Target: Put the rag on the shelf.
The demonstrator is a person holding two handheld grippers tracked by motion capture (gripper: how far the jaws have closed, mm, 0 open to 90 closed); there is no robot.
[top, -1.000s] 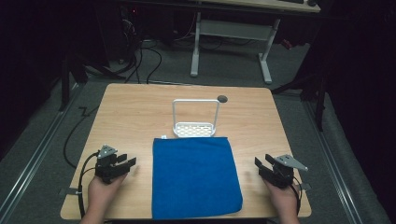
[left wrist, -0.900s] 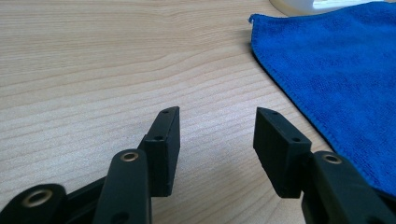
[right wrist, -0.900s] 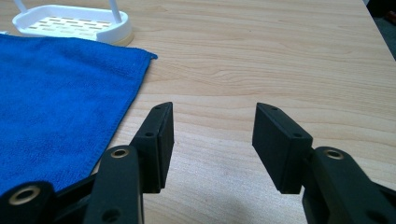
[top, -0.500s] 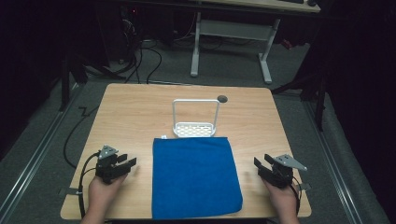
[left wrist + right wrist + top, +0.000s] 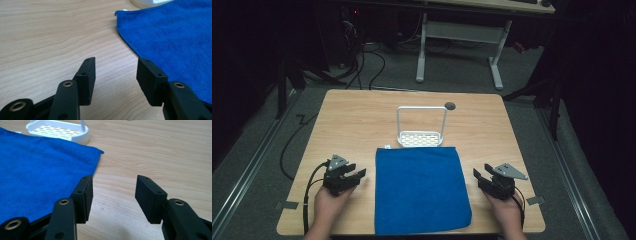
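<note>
A blue cloth [image 5: 421, 186] lies flat on the wooden table [image 5: 362, 120], reaching to its front edge. Behind it stands a white slotted rack [image 5: 422, 137] with a tall wire handle. My left gripper [image 5: 358, 175] rests just left of the cloth, open, with nothing between its jaws; the cloth's edge [image 5: 175, 37] runs past its right jaw. My right gripper [image 5: 478, 177] rests just right of the cloth, also open and empty, with the cloth [image 5: 40, 170] at its left and the rack [image 5: 58, 131] farther off.
A small dark round hole [image 5: 450, 106] sits in the tabletop behind the rack. Bare wood spreads to the left and right of the cloth. Beyond the table are desk legs [image 5: 421, 45] and cables on a dark floor.
The right gripper has edged slightly toward the cloth. The left gripper and the cloth have not moved.
</note>
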